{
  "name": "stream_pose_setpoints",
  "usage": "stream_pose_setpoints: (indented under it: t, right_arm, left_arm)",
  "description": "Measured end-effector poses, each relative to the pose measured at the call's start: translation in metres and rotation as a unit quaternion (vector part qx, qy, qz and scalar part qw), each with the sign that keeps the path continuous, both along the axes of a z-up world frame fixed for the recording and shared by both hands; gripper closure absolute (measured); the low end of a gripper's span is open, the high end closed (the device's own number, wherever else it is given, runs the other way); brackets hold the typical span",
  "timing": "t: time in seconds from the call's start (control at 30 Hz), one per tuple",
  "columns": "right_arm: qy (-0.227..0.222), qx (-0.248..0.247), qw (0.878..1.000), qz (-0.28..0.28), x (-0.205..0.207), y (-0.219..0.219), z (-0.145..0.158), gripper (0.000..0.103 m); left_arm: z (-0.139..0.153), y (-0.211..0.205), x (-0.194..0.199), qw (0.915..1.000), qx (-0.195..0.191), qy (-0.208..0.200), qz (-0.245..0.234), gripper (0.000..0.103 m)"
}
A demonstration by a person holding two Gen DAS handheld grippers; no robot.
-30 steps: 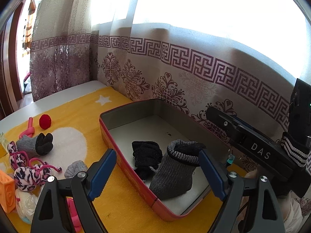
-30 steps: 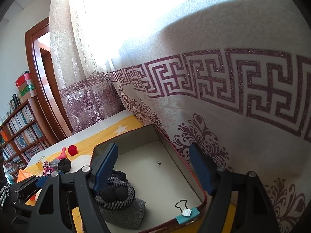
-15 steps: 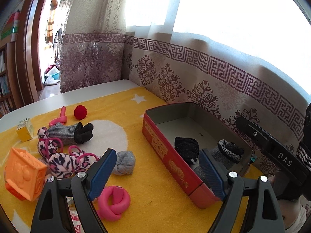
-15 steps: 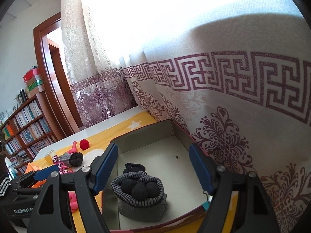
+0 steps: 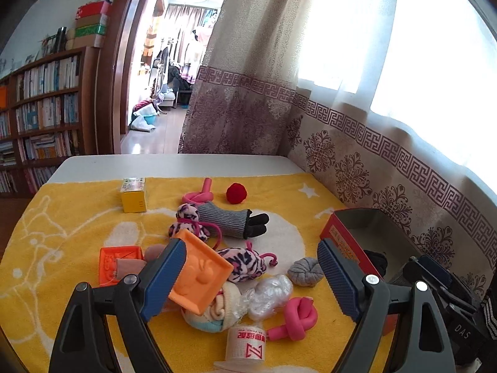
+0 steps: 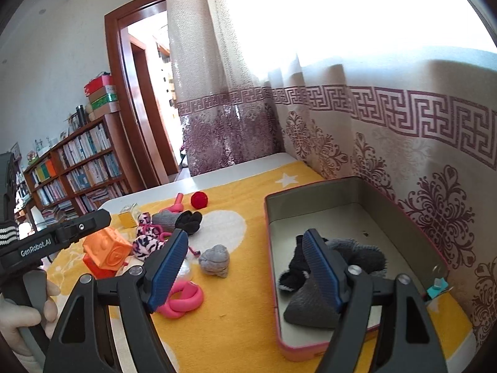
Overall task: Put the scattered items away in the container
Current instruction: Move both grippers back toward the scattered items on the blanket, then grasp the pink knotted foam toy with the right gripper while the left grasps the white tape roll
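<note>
Swinging away from the tin (image 5: 348, 233) over the last second, the left gripper (image 5: 251, 276) is now facing the scattered items on the yellow blanket (image 5: 71, 217), jaws gaping wide and gripping nothing. Only the left view is showing the tape roll (image 5: 246, 343) and yellow box (image 5: 133, 197); only the right view is showing the tin's floor, where the grey sock (image 6: 313, 301) is lying, long axis running toward the camera. Likewise wide open and empty, the right gripper (image 6: 245, 267) is hovering over the tin's (image 6: 310, 192) near left corner.
</note>
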State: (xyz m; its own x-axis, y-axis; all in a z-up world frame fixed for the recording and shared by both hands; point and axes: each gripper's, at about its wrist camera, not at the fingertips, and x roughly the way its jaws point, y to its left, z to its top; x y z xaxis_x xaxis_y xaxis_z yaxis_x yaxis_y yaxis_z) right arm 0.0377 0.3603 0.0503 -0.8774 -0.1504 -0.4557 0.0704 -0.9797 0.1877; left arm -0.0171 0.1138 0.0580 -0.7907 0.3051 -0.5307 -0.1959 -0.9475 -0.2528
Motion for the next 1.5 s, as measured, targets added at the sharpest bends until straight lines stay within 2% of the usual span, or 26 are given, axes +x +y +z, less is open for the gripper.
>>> stream_pose_setpoints:
  t: [0.17,0.47,0.57,0.73,0.9,1.07,1.13,1.23,1.33,1.5]
  right_arm:
    - [-0.038,0.009,0.998,0.056,-0.009,-0.037,-0.015,0.023]
    - [-0.113,0.05,0.987,0.1,-0.027,-0.082,-0.045,0.023]
    - [-0.145,0.053,0.982,0.105,-0.037,-0.089,-0.058,0.023]
    - [-0.174,0.069,0.977,0.1,-0.048,-0.095,-0.07,0.023]
    - [-0.226,0.064,0.967,0.103,-0.063,-0.096,-0.089,0.023]
    - [-0.224,0.065,0.967,0.104,-0.063,-0.096,-0.09,0.025]
    - [-0.222,0.063,0.968,0.104,-0.062,-0.095,-0.089,0.034]
    - [-0.216,0.053,0.97,0.101,-0.06,-0.092,-0.087,0.042]
    - [-0.203,0.044,0.972,0.106,-0.057,-0.09,-0.083,0.043]
    - [-0.159,0.064,0.98,0.099,-0.044,-0.093,-0.068,0.043]
  left_arm:
    - [-0.01,-0.021,0.004,0.9999,0.007,-0.011,0.012,0.015]
    - [-0.035,-0.047,0.009,0.9986,0.017,-0.041,0.028,0.015]
    - [-0.037,-0.053,0.008,0.9981,0.025,-0.044,0.034,0.015]
    - [-0.042,-0.055,0.006,0.9979,0.03,-0.049,0.03,0.015]
    - [-0.048,-0.051,0.004,0.9976,0.029,-0.058,0.021,0.015]
    - [-0.052,-0.047,0.003,0.9974,0.027,-0.065,0.017,0.015]
    - [-0.054,-0.047,0.003,0.9973,0.026,-0.067,0.016,0.015]
    - [-0.054,-0.045,0.004,0.9974,0.026,-0.066,0.013,0.015]
    - [-0.054,-0.042,0.005,0.9976,0.025,-0.064,0.008,0.015]
    - [-0.055,-0.035,0.008,0.9978,0.021,-0.063,-0.003,0.015]
